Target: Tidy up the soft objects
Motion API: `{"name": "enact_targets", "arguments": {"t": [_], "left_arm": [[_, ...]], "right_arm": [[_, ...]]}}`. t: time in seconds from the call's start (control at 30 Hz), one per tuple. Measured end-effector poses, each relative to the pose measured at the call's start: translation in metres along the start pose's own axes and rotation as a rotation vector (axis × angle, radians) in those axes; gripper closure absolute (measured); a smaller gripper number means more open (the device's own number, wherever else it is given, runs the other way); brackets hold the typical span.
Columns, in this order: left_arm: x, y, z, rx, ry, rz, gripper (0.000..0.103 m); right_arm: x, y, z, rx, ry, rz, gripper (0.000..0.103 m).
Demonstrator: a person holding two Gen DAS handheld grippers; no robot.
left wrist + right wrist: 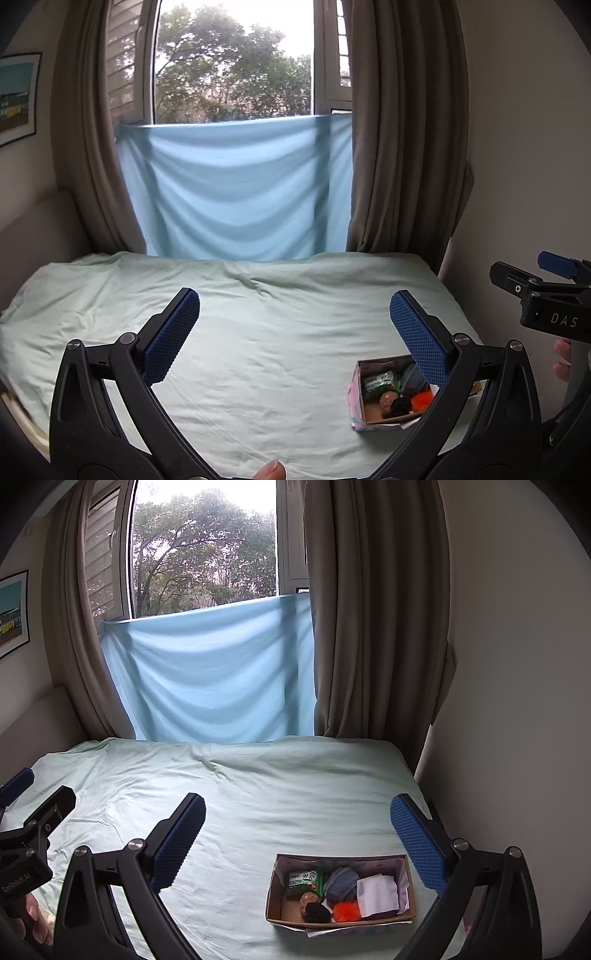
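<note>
Plainly the right gripper (297, 834) is nearer, jaws wide apart and empty; the cardboard box (340, 921) of soft objects lies just below and ahead of it on the bed (258, 794), long axis crosswise; the left gripper (295, 325), likewise agape and empty, hangs level, box low to its right.
</note>
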State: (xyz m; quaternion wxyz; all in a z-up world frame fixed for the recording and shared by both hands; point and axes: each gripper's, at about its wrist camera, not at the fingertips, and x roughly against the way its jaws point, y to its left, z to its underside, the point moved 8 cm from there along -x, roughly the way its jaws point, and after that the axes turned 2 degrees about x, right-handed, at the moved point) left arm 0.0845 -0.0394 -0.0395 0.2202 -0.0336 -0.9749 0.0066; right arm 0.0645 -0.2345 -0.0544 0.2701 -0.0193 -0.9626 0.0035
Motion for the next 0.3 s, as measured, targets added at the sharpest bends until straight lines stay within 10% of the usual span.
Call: {"name": "enact_targets", "arguments": {"t": [0.3], "left_arm": [[-0.004, 0.002, 0.006, 0.000, -0.004, -0.023, 0.000]], "right_arm": [[-0.011, -0.001, 0.009, -0.013, 0.035, 0.007, 0.003]]}}
